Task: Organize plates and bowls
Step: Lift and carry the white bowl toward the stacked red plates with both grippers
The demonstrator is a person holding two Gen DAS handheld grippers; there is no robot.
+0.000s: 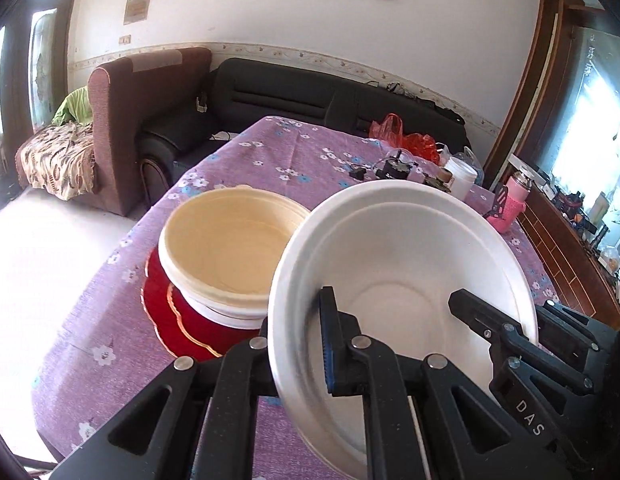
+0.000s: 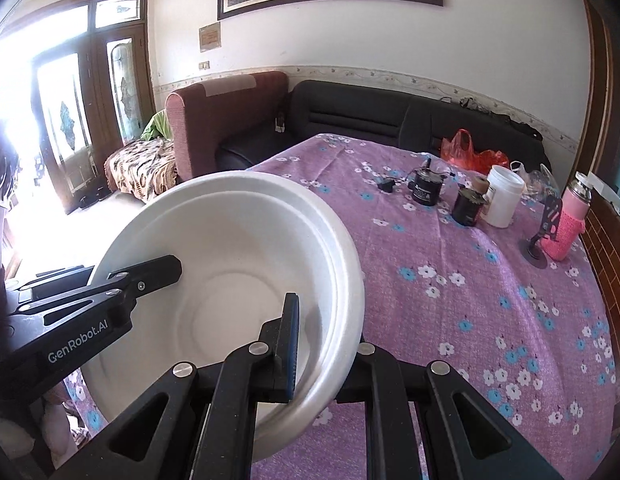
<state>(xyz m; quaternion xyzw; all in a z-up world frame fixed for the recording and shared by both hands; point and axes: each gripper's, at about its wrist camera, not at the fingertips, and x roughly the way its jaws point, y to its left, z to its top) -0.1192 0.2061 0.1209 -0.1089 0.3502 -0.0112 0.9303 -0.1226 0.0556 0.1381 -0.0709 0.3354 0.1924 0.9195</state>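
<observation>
Both tools pinch one white bowl [image 1: 406, 264] by its rim, left tool [image 1: 298, 344] and right tool [image 2: 318, 344], holding it up beside the bowl stack [image 1: 226, 248] on the desk [image 2: 490, 300], likely to add it on top.

Two white bowls [image 1: 402, 264], one cream bowl [image 1: 226, 248], two red plates [image 1: 166, 304], two black motors [image 2: 426, 188], one white jar [image 2: 504, 196], one pink bottle [image 2: 570, 224].

stacked bowls [image 1: 226, 256] left, tablecloth [image 2: 490, 300] bare right
</observation>
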